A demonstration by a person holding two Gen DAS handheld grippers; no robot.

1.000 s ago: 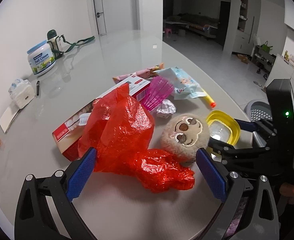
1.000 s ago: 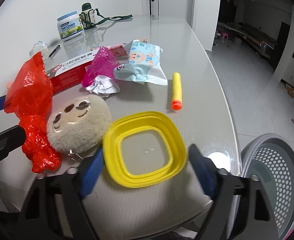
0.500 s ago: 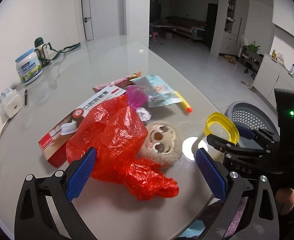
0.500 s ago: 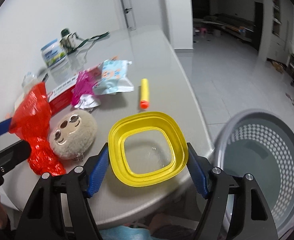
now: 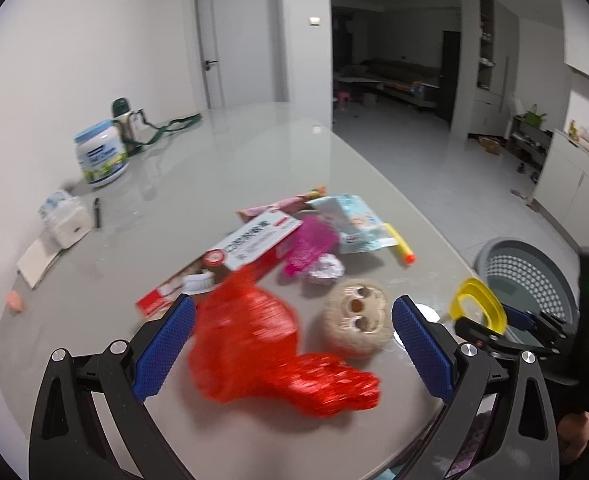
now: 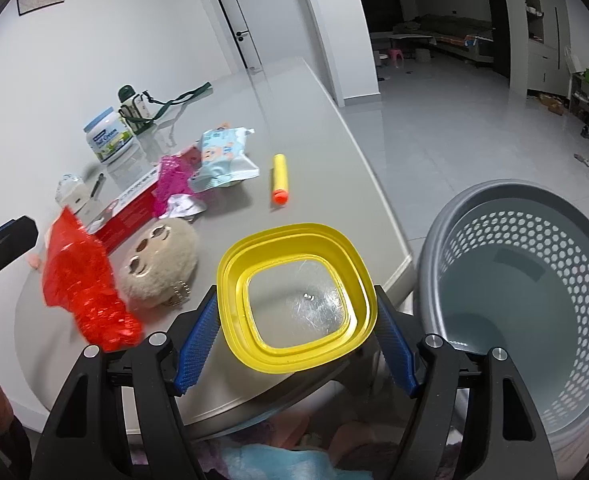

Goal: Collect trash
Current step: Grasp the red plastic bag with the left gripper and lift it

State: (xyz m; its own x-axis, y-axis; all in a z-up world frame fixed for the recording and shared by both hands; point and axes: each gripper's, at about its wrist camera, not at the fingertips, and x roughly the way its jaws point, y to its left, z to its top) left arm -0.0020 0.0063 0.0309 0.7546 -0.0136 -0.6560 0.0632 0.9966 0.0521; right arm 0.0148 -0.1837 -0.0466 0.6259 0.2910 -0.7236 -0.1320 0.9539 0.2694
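Grey glossy table (image 5: pixel 230 168) against a white wall, open dark room behind, tiled floor to the right.

Right gripper (image 6: pixel 294 330): blue pads clamped on both sides of a yellow-rimmed square lid (image 6: pixel 296 298) with a clear centre. Lid is held off the table, at the table's near edge, just left of the grey perforated basket (image 6: pixel 534 280) that stands on the floor. From the left wrist view the same lid (image 5: pixel 479 308) shows edge-on, tilted, in front of the basket (image 5: pixel 526 276).

Left gripper (image 5: pixel 294 344): fingers wide apart, nothing pressed between them. A crumpled red plastic bag (image 5: pixel 270 352) sits in the gap, blurred; cannot tell if either pad touches it. Red bag (image 6: pixel 82 276) also shows at the left of the right wrist view.

Just right of the bag: a round beige plush toy with a face (image 5: pixel 354 322), on the table.

Behind them: a red-and-white toothpaste box (image 5: pixel 230 260), a pink mesh piece (image 5: pixel 308 246) with a crumpled silver wrapper (image 5: pixel 326 268) next to it, a light blue snack packet (image 5: pixel 352 224), a yellow foam dart with orange tip (image 5: pixel 400 244).

Far left by the wall: a tissue pack (image 5: pixel 64 220), a pen (image 5: pixel 97 212), a white tub with blue lid (image 5: pixel 101 154), a green-capped bottle with strap (image 5: pixel 128 120).
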